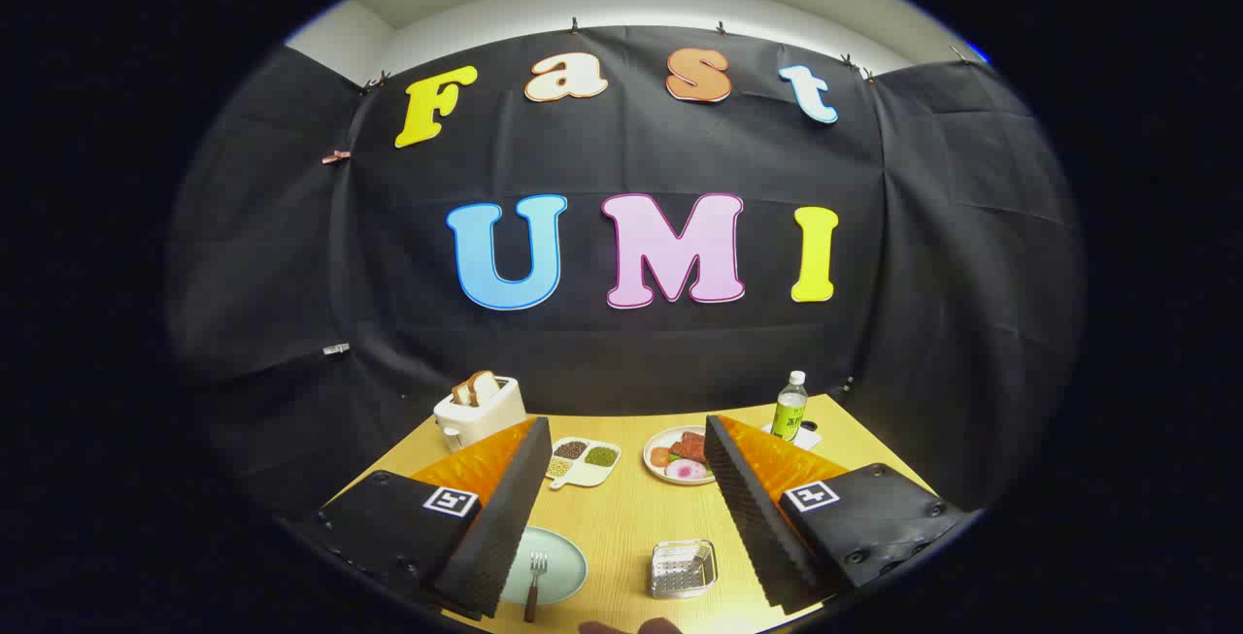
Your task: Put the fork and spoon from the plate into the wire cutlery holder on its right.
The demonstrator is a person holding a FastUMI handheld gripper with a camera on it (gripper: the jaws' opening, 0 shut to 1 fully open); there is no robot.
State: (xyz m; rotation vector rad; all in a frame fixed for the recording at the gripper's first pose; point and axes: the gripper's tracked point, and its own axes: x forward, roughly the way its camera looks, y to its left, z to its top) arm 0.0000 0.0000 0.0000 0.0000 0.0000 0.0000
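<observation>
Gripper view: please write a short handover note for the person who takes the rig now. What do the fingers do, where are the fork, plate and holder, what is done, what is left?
Gripper: fingers wide open, holding nothing, raised above the table.
Fork: lies on the plate, beside the left finger, which covers part of the plate.
Spoon: I cannot make it out; perhaps hidden behind that finger.
Wire cutlery holder: on the table to the right of the plate, between the fingers; it looks empty.
Done: nothing yet.
Left: pick up the fork and put it in the holder, then find the spoon and do the same.
</observation>
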